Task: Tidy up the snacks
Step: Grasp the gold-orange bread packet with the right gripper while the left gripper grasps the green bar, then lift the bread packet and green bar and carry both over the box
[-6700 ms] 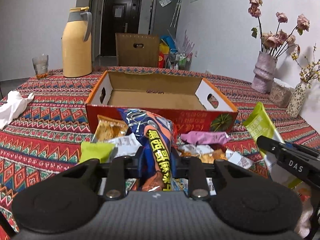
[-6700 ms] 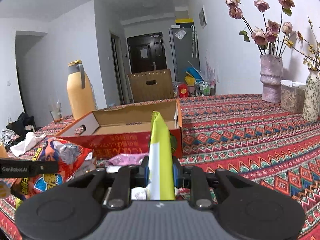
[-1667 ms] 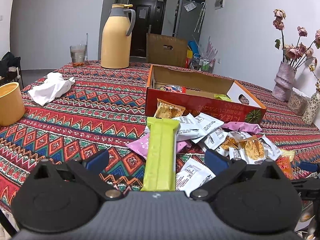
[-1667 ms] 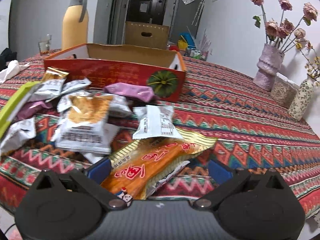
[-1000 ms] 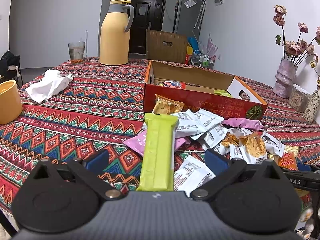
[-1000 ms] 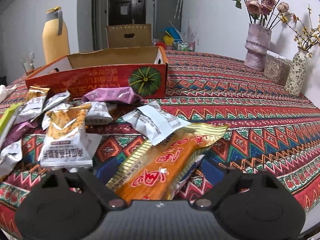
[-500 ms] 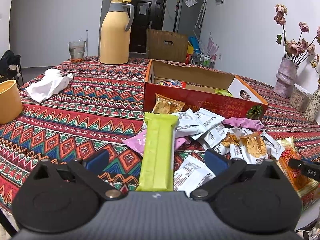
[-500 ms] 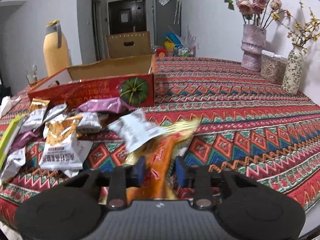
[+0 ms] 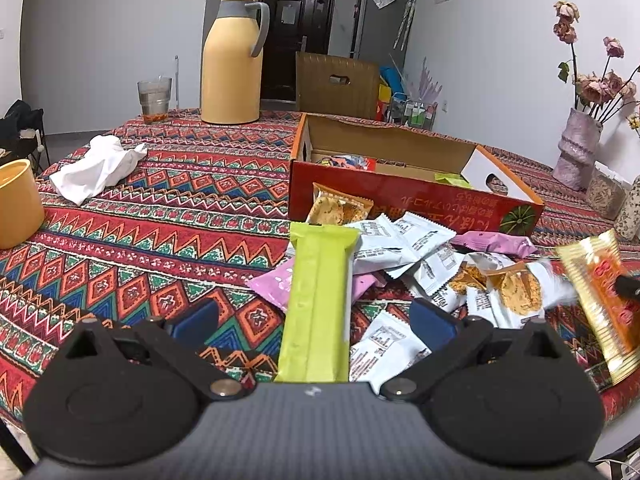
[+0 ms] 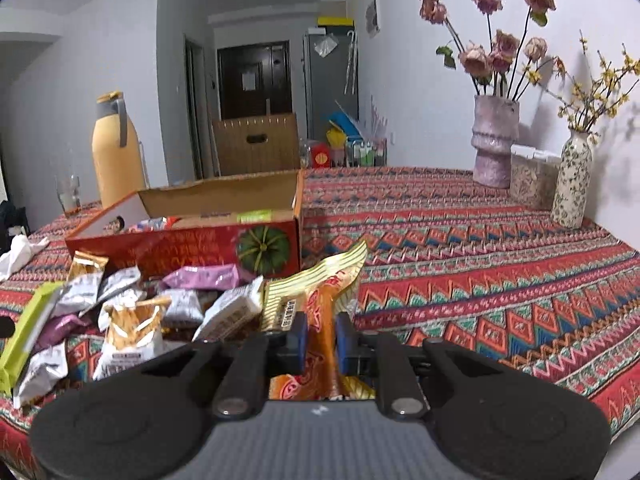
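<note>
Left to right on the desk [image 9: 168, 216] with its red zigzag-patterned cloth: orange-yellow cup [image 9: 18, 204] at far left edge, crumpled white tissue [image 9: 96, 168], clear drinking glass [image 9: 155, 96], tall yellow thermos jug with grey handle [image 9: 234, 60] at the back. Left gripper [image 9: 316, 320] fingers spread wide, pinching nothing; long lime-green snack bar wrapper [image 9: 320, 304] lies flat between them on a pink packet [image 9: 276, 284]. Behind it the open red cardboard box [image 9: 400, 196] holds a few snacks already; loose pile of small white snack packets [image 9: 404, 240] just in front of box. Right gripper [image 10: 322, 338] fingers pressed together, pinching the orange-and-gold foil snack bag [image 10: 320, 300], bag lifted off the desk, near the box's front right corner. Purple-pink ceramic vase with dried roses [image 10: 494, 140] far right, well apart.
</note>
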The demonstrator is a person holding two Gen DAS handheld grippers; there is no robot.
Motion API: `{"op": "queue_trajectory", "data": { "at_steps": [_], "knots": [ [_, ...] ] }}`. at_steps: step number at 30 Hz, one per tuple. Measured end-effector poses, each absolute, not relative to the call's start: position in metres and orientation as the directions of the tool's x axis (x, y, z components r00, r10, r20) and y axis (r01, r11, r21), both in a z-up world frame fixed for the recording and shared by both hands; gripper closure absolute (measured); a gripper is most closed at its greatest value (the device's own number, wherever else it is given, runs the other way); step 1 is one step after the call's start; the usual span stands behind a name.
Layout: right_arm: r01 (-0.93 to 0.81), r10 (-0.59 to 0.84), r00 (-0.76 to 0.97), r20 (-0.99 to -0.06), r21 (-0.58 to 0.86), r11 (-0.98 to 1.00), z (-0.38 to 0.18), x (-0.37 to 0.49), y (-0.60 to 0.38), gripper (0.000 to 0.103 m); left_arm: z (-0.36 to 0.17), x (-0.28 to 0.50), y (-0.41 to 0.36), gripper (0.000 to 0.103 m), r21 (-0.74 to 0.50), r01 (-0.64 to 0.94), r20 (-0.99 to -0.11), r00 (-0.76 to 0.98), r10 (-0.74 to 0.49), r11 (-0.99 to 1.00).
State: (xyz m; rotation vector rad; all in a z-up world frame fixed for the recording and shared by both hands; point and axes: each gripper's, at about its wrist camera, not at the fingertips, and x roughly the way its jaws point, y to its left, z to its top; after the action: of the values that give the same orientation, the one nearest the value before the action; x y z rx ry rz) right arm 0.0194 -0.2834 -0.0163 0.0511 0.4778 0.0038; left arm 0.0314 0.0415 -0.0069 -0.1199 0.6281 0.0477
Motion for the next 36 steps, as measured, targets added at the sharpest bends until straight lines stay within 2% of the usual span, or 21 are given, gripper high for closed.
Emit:
{"op": "queue_trajectory", "data": {
  "at_steps": [5,8,14,15,19,36],
  "knots": [
    [0.004,0.021,0.904,-0.426,0.057,0.998,-0.005,0.021,-0.286,0.089,-0.016,0.041,0.044,0.001,-0.082,-0.105,-0.6,0.799,0.035,0.991],
    [-0.01,0.036,0.91,-0.412,0.066,0.998,-0.001,0.023,-0.284,0.089,-0.02,0.048,0.045,0.007,-0.075,-0.109,-0.608,0.793,0.042,0.991],
    [-0.036,0.066,0.909,-0.411,0.081,0.996,-0.002,0.029,-0.276,0.089,-0.028,0.061,0.039,0.053,-0.066,-0.078,-0.634,0.773,0.018,0.995],
    [-0.04,0.071,0.909,-0.411,0.083,0.996,-0.002,0.029,-0.275,0.089,-0.03,0.062,0.038,0.064,-0.072,-0.065,-0.639,0.769,0.004,0.995],
    [-0.05,0.082,0.906,-0.415,0.087,0.995,-0.003,0.031,-0.272,0.089,-0.03,0.059,0.041,0.067,-0.094,-0.062,-0.623,0.782,-0.01,0.994],
    [-0.081,0.113,0.919,-0.377,0.099,0.992,0.011,0.037,-0.262,0.089,0.013,0.057,0.03,0.067,-0.087,-0.005,-0.538,0.842,-0.043,0.996]
  ]
}}
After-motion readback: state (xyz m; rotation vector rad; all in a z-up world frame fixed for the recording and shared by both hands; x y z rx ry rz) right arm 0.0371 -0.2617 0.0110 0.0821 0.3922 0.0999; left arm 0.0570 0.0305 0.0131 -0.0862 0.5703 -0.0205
